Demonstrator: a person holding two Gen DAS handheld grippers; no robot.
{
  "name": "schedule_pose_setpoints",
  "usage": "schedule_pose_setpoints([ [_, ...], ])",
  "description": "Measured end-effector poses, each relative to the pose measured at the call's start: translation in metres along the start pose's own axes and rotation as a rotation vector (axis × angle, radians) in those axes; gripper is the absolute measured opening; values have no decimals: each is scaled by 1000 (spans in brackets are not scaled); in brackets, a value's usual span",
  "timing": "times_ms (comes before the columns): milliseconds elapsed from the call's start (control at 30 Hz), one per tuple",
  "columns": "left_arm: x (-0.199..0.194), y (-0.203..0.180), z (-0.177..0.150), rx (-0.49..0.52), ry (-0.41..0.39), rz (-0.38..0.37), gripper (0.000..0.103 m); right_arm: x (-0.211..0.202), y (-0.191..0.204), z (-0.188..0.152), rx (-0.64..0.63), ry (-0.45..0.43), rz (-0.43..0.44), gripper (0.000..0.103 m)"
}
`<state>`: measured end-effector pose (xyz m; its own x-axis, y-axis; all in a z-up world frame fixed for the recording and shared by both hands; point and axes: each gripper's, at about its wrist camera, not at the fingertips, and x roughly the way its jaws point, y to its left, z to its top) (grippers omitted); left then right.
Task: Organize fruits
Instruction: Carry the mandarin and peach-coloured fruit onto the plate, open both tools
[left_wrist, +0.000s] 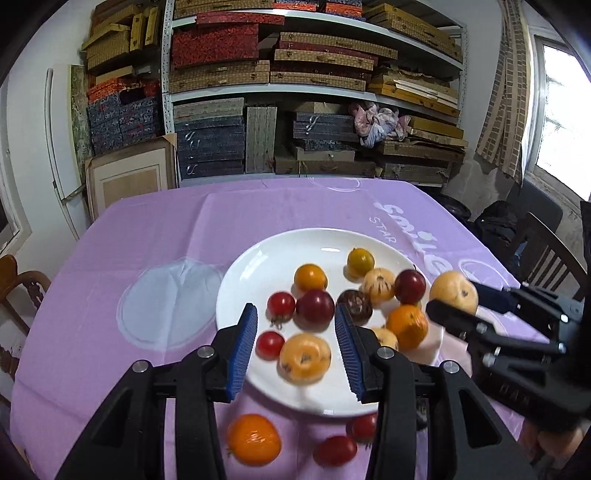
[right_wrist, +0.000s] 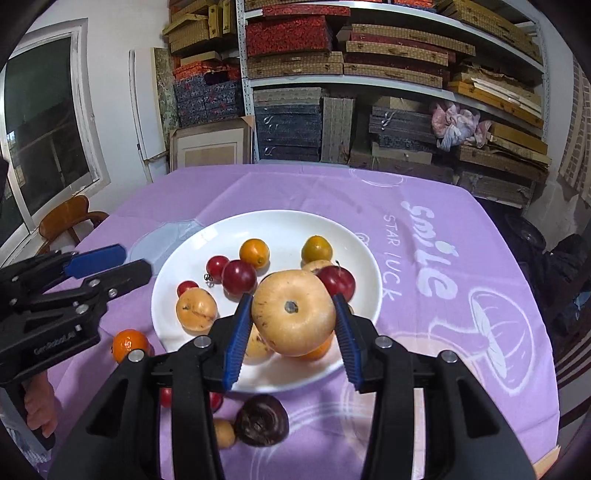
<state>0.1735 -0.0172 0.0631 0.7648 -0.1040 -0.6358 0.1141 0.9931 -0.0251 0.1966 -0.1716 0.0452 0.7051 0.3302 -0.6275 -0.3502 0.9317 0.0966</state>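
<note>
Tan-yellow and round, the pear (right_wrist: 293, 312) sits clamped between the blue pads of the right claw (right_wrist: 291, 325), its dimpled end facing the camera, held in the air over the near part of the white plate (right_wrist: 280, 225). It looks firm and fairly heavy for its size, with a smooth skin that could slip or bruise; the hold across its widest girth seems the safest place. On the plate lie smaller fruits, among them a dark red plum (right_wrist: 239, 277) and a small orange fruit (right_wrist: 254, 253). More wait on the purple cloth of the table (right_wrist: 461, 258): an orange (right_wrist: 129, 343) and a dark brown fruit (right_wrist: 261, 419). The left claw (left_wrist: 295, 332) hangs over the plate's near side with nothing between its parted pads.
</note>
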Motion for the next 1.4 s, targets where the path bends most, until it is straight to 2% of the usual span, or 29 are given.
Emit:
schedule_pose_setpoints([
  [100, 22, 7, 12, -20, 32, 9, 40, 24, 8, 10, -11, 28, 3, 43],
  [133, 24, 12, 8, -29, 46, 9, 37, 29, 10, 10, -9, 34, 11, 43],
  [200, 17, 27, -9, -39, 76, 10, 37, 31, 10, 8, -8, 30, 26, 43],
  [233, 11, 36, -23, -29, 85, 40, 38, 31, 9, 7, -11, 25, 29, 43],
  [300, -2, 52, -45, -30, 81, 83, 42, 30, 6, 5, 2, 16, 45, 43],
  [367, -10, 66, -60, -42, 88, 109, 50, 28, 3, 3, 20, 11, 59, 43],
  [500, -3, 68, -78, 16, 106, 154, 54, 26, 2, -3, 40, 7, 73, 43],
  [567, 2, 66, -79, 33, 93, 142, 61, 25, 3, -6, 37, 9, 76, 43],
  [633, 9, 63, -78, 38, 97, 127, 60, 23, 4, -7, 38, 8, 81, 43],
  [767, 32, 64, -81, 17, 155, 106, 60, 20, -1, -5, 54, -4, 94, 43],
  [800, 34, 66, -81, -1, 154, 96, 58, 19, -1, -5, 56, -6, 96, 43],
  [867, 33, 74, -79, -48, 142, 71, 47, 18, -2, -6, 57, -8, 97, 43],
  [933, 31, 79, -79, -75, 143, 31, 47, 18, -3, -7, 61, -5, 97, 43],
  [1033, 23, 73, -81, -38, 108, 55, 46, 17, -5, -9, 62, -1, 96, 43],
  [1100, 10, 68, -76, -34, 68, 58, 46, 15, -5, -9, 61, -4, 94, 43],
  [1200, -4, 57, -51, -26, 21, 44, 46, 18, -3, -6, 58, -3, 92, 43],
  [1333, 15, 19, -8, 39, 4, 44, 46, 31, 8, 4, 21, 8, 52, 43],
  [1400, 31, 7, 6, 39, 2, 60, 46, 37, 9, 12, 9, 0, -2, 43],
])
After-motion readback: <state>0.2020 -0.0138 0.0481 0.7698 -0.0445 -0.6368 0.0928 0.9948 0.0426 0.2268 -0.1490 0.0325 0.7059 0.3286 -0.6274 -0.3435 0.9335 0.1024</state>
